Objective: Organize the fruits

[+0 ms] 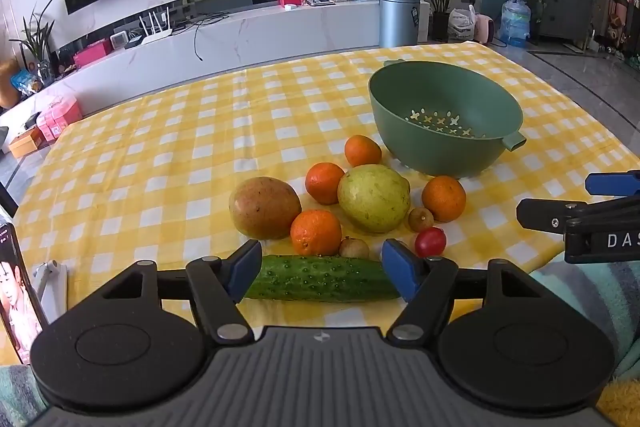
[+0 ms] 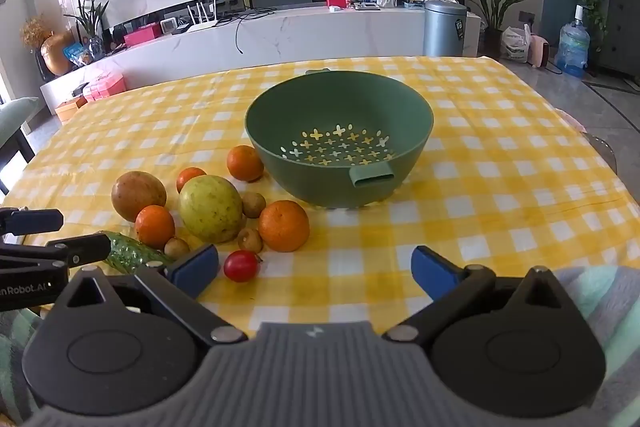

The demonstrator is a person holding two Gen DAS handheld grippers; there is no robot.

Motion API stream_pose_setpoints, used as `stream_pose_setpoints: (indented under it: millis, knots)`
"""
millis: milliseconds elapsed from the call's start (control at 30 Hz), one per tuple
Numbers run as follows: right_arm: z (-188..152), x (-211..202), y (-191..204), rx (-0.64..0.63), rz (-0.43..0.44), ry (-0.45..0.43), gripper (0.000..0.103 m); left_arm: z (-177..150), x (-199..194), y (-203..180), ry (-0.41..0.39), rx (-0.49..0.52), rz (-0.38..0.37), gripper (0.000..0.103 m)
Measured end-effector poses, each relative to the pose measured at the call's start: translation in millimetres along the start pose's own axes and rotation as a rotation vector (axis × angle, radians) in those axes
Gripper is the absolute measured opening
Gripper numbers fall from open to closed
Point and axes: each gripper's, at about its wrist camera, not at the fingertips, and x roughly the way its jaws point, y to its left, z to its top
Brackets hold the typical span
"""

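Observation:
A green colander bowl [image 1: 444, 115] [image 2: 340, 135] stands empty on the yellow checked tablecloth [image 1: 160, 155]. In front of it lies a cluster of fruit: several oranges [image 1: 316, 231] [image 2: 284, 225], a green pear [image 1: 374, 197] [image 2: 211, 209], a brown mango [image 1: 264, 207] [image 2: 138, 195], small brown longans [image 1: 420, 219] [image 2: 253, 204], a red cherry tomato [image 1: 430, 241] [image 2: 241, 265] and a cucumber [image 1: 322, 279] [image 2: 130, 253]. My left gripper [image 1: 322, 269] is open, its jaws standing at either end of the cucumber. My right gripper [image 2: 314, 273] is open and empty, just right of the tomato.
A phone on a stand [image 1: 16, 291] sits at the table's near left edge. A striped cloth [image 2: 600, 291] lies at the near right. Beyond the table are a TV cabinet [image 2: 280, 35], a bin [image 2: 444, 27] and plants.

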Motion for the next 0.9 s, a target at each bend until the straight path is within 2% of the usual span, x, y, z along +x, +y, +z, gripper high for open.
stream_pose_setpoints:
  millis: [900]
  knots:
    - [0.0,0.8,2.0,-0.008,-0.011,0.005,0.099,-0.5,0.0,-3.8,0.001,-0.001,0.001,0.081]
